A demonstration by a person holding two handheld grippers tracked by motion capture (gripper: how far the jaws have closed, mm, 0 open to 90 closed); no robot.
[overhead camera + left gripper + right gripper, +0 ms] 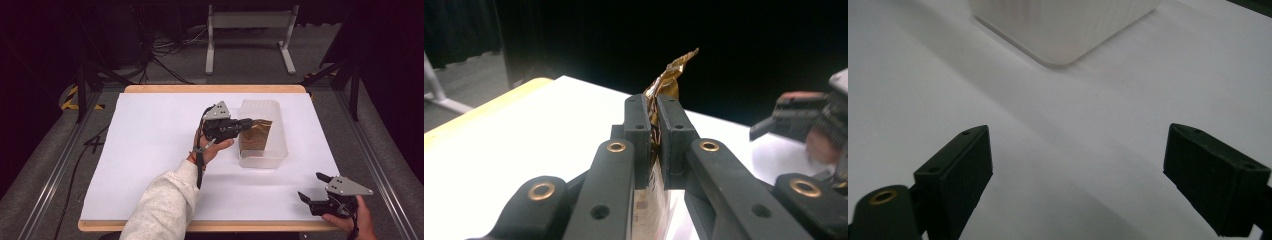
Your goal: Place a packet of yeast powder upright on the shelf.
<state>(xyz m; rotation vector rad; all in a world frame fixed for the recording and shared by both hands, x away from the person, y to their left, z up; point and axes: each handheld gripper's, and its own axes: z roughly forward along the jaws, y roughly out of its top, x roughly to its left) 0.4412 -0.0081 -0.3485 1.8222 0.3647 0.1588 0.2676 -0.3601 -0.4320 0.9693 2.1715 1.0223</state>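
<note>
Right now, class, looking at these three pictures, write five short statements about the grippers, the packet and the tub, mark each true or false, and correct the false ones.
1. The left gripper is shut on the gold packet. True.
2. The right gripper holds the packet. False: its jaws stand wide apart with nothing between them.
3. The packet is at the clear plastic tub. True: in the high view it shows within the tub's outline.
4. The tub stands on the floor. False: it stands on the white table.
5. The right gripper is inside the tub. False: it is near the table's front right corner, apart from the tub.
</note>
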